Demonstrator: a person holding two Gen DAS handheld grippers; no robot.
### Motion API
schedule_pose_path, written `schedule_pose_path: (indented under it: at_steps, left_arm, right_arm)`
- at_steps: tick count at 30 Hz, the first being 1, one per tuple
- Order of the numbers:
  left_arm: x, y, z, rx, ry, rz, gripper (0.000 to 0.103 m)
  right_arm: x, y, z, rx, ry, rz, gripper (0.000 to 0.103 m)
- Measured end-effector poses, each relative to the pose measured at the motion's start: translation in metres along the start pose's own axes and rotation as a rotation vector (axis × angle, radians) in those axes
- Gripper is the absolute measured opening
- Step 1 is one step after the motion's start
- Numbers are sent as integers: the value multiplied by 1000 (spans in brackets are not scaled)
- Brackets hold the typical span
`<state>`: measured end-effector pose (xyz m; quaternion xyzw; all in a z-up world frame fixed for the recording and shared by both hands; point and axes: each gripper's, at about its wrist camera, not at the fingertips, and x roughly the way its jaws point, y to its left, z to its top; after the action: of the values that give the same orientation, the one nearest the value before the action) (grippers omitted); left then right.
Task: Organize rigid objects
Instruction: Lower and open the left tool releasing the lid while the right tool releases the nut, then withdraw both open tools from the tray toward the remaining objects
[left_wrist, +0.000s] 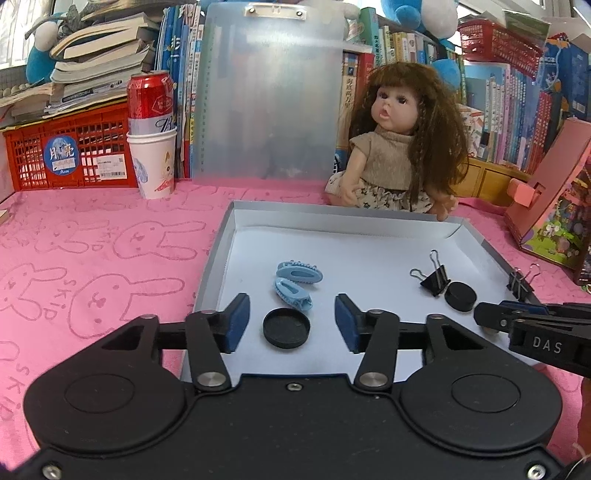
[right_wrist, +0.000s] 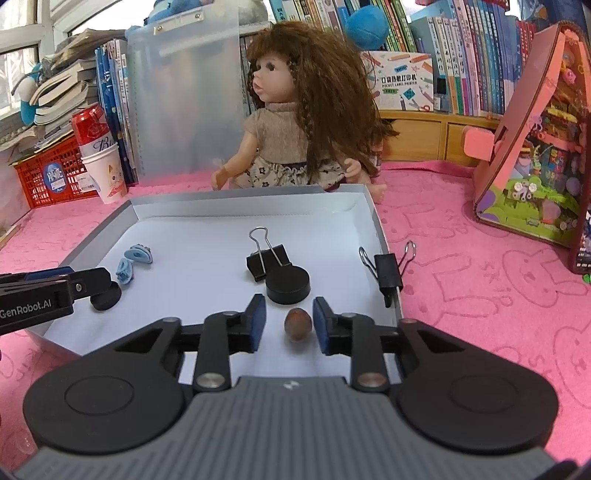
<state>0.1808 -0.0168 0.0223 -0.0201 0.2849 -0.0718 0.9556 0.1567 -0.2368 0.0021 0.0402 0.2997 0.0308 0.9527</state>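
A shallow white box (left_wrist: 369, 229) lies on the pink cloth. My left gripper (left_wrist: 291, 323) is open over its near left corner. A black round cap (left_wrist: 286, 328) lies between the pads, touching neither. Behind the cap lie two blue hair clips (left_wrist: 299, 272). In the right wrist view my right gripper (right_wrist: 289, 325) is open around a brown nut (right_wrist: 297, 325) on the box floor; the right pad is close to it and the left pad is clear. Just beyond sit a black puck (right_wrist: 288, 286) and a black binder clip (right_wrist: 266, 264). Another binder clip (right_wrist: 388, 273) grips the right rim.
A doll (left_wrist: 391, 147) sits behind the box, with a translucent clipboard (left_wrist: 269, 99) beside it. At the back left stand a paper cup holding a red can (left_wrist: 155, 162) and a red basket (left_wrist: 66, 155). A pink toy house (right_wrist: 535, 147) stands at the right, and books line the back.
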Motion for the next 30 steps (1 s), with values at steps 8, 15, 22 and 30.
schedule_pose_path:
  at_steps: [8, 15, 22, 30]
  left_arm:
    - [-22, 0, 1, -5, -37, -33, 76]
    - [-41, 1, 0, 3, -53, -59, 81]
    - [-64, 0, -2, 31, -75, -92, 83]
    - [-86, -2, -10, 62, -87, -126, 84]
  right_arm:
    - [-21, 2, 4, -24, -51, 28, 68]
    - [-41, 3, 4, -44, -91, 51, 80]
    - [-56, 7, -2, -71, -108, 67, 87]
    - [-76, 12, -11, -120, -133, 86, 89]
